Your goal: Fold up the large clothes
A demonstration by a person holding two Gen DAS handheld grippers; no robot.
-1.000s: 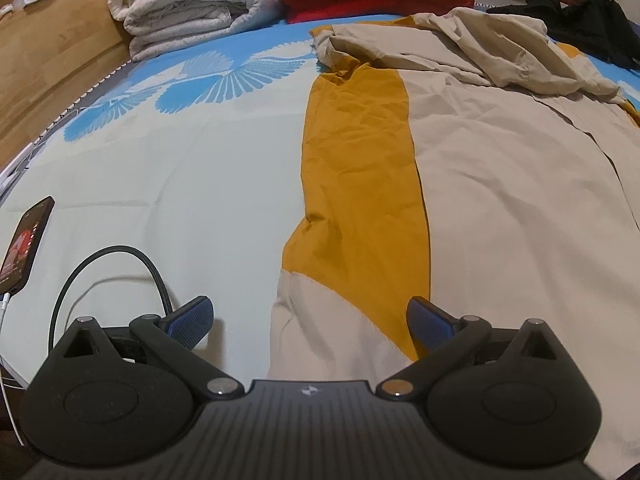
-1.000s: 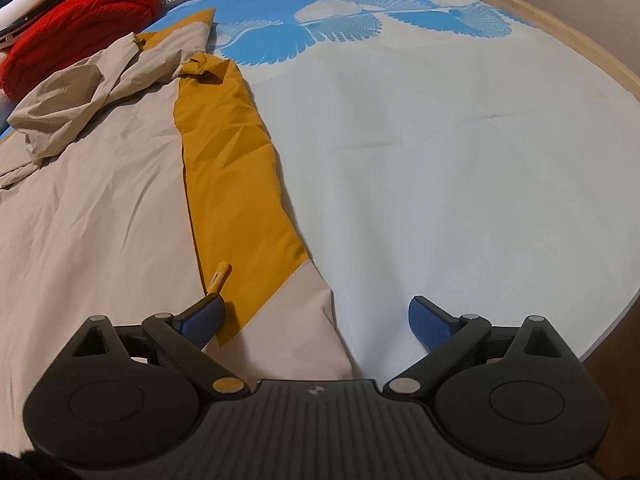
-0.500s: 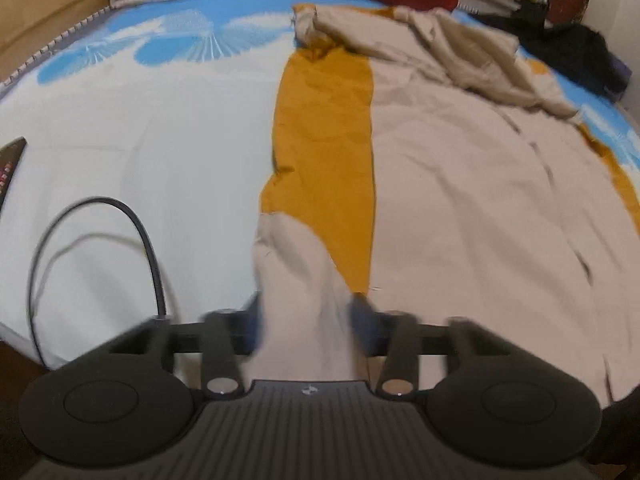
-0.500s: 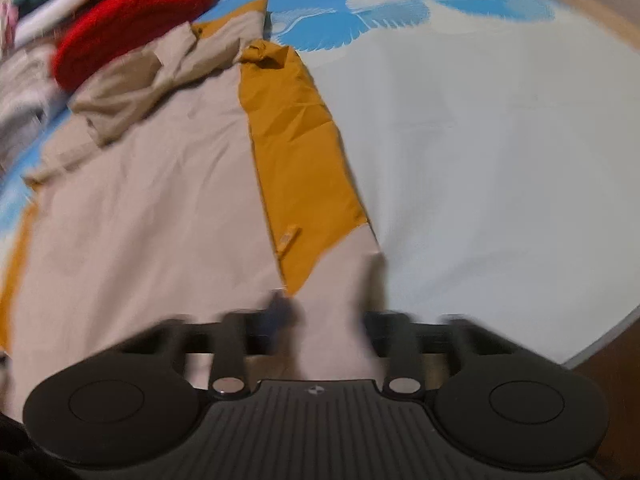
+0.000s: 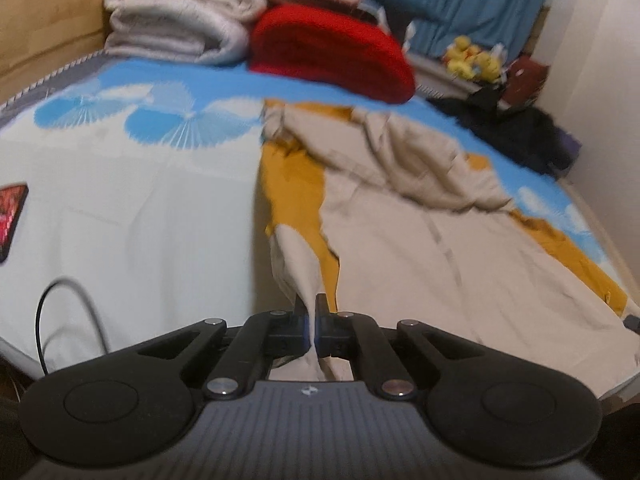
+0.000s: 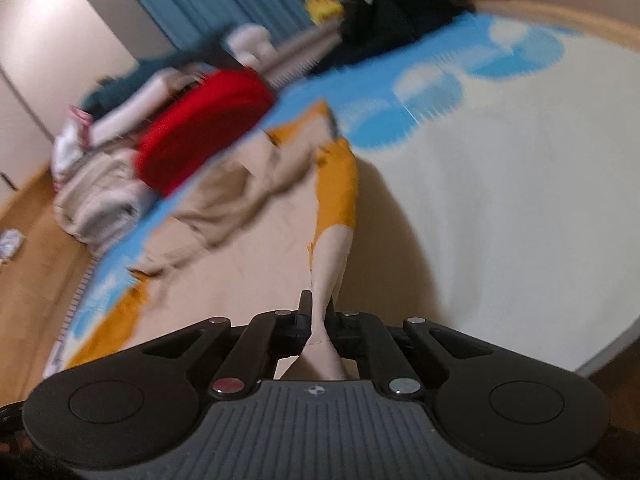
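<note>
- Left wrist view: the left gripper (image 5: 311, 307) pinches a beige cuff of the garment (image 5: 420, 248) between closed fingers, apparently to lift that corner for a fold; the rest lies spread ahead on the bed (image 5: 140, 208). A second ago these fingers stood open, straddling the flat hem.
- Right wrist view: the right gripper (image 6: 318, 307) likewise clamps a beige end of the garment (image 6: 248, 248), which trails forward from the tips. Open a second ago, it has since closed and risen.
</note>
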